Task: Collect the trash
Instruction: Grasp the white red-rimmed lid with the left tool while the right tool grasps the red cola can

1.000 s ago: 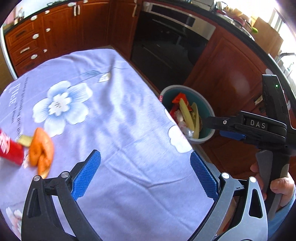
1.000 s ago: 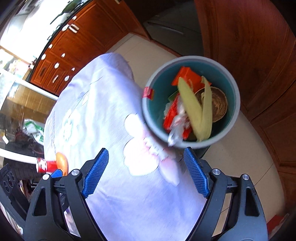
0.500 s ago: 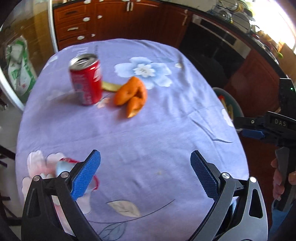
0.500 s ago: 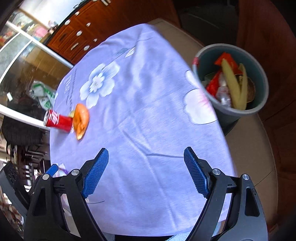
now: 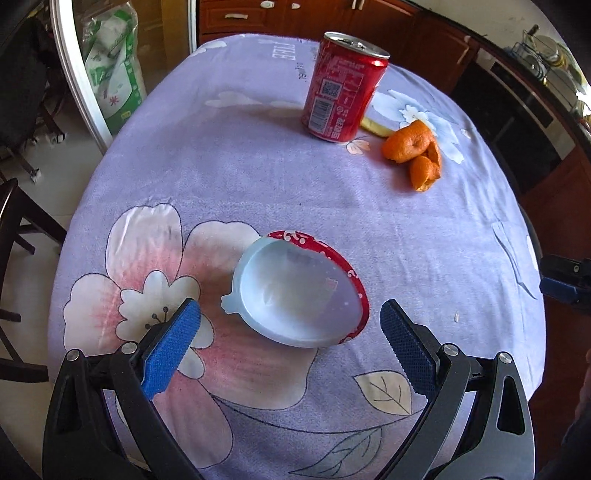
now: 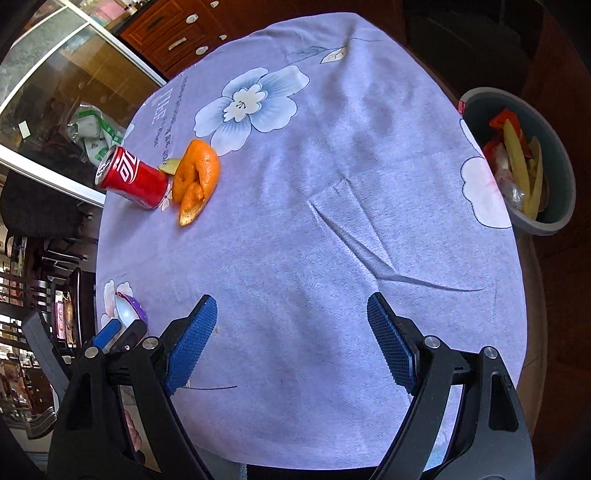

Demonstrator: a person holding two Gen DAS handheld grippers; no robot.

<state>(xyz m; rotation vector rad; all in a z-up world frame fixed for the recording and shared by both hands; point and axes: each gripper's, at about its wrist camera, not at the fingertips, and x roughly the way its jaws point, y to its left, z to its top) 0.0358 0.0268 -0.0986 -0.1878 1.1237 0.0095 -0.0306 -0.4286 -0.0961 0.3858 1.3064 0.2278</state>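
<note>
A pale blue plastic cup with a red rim lies on its side on the purple flowered tablecloth. My left gripper is open and empty, just in front of the cup, with the cup between its blue pads. A red soda can stands at the far side, with orange peel to its right. My right gripper is open and empty over the cloth's near part. The can, peel and cup also show in the right wrist view.
A teal trash bin holding wrappers and peels stands on the floor beside the table's right edge. A small yellow scrap lies behind the can. A green-and-white bag leans by the glass door. Wooden cabinets line the back.
My left gripper has swung left from the bin side of the table and come up to the blue cup. My right gripper has pulled back from over the bin to the table's near part.
</note>
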